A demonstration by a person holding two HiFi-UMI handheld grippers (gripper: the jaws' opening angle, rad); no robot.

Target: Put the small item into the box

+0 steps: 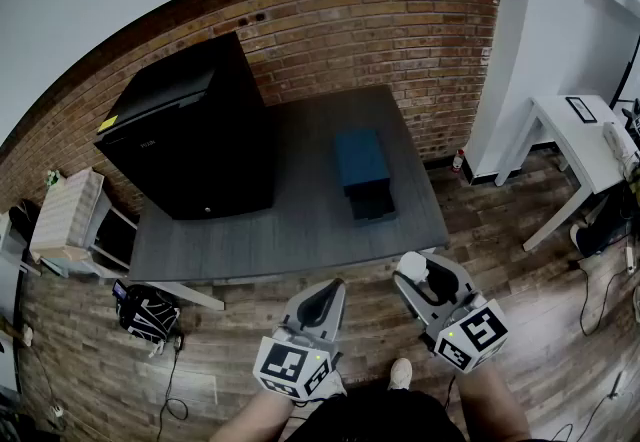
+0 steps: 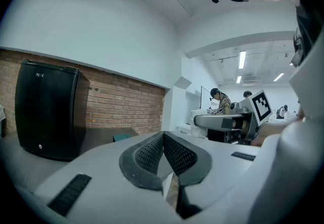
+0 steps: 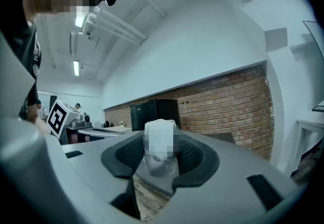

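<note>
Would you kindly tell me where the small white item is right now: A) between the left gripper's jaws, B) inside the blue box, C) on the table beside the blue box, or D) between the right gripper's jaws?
D: the small white item sits clamped in the right gripper, short of the table, while the left gripper is shut and empty.

The right tool (image 3: 161,151) was held level, its jaws closed from both sides on a small white item (image 3: 161,164) that stood up between the pads. Beyond it lay the grey tabletop (image 3: 223,138). A black cabinet (image 3: 154,110) stood at the far end, just behind the item, against the brick wall (image 3: 228,100). Wooden floor (image 3: 152,202) showed below the jaws.
</note>
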